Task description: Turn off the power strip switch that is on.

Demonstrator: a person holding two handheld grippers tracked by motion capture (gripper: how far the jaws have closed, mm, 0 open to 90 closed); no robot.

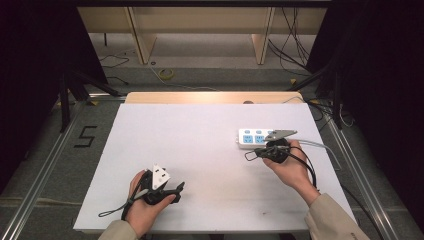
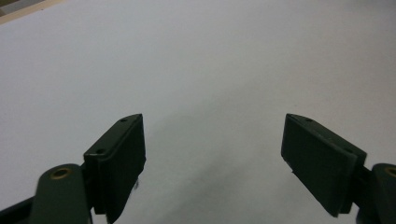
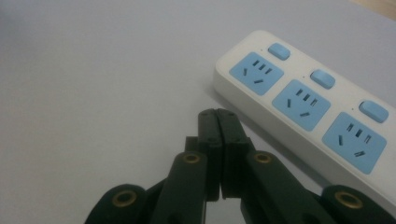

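A white power strip [image 1: 251, 138] with blue sockets and blue switches lies on the right half of the white table [image 1: 200, 150]. My right gripper [image 1: 249, 155] rests just in front of the strip's left end, jaws shut with nothing between them. In the right gripper view the closed tips [image 3: 218, 115] touch each other a short way left of the power strip [image 3: 303, 98], apart from it. My left gripper [image 1: 176, 189] sits near the table's front edge at the left, pointing right. In the left gripper view its jaws [image 2: 212, 126] stand wide open over bare white surface.
The strip's grey cable [image 1: 320, 146] runs off the table's right edge. A wooden strip [image 1: 210, 97] borders the far edge. Beyond it stand wooden shelf legs [image 1: 142, 40] and loose floor cables [image 1: 165, 74]. A "5" [image 1: 86, 136] marks the floor at left, with metal rails along both sides.
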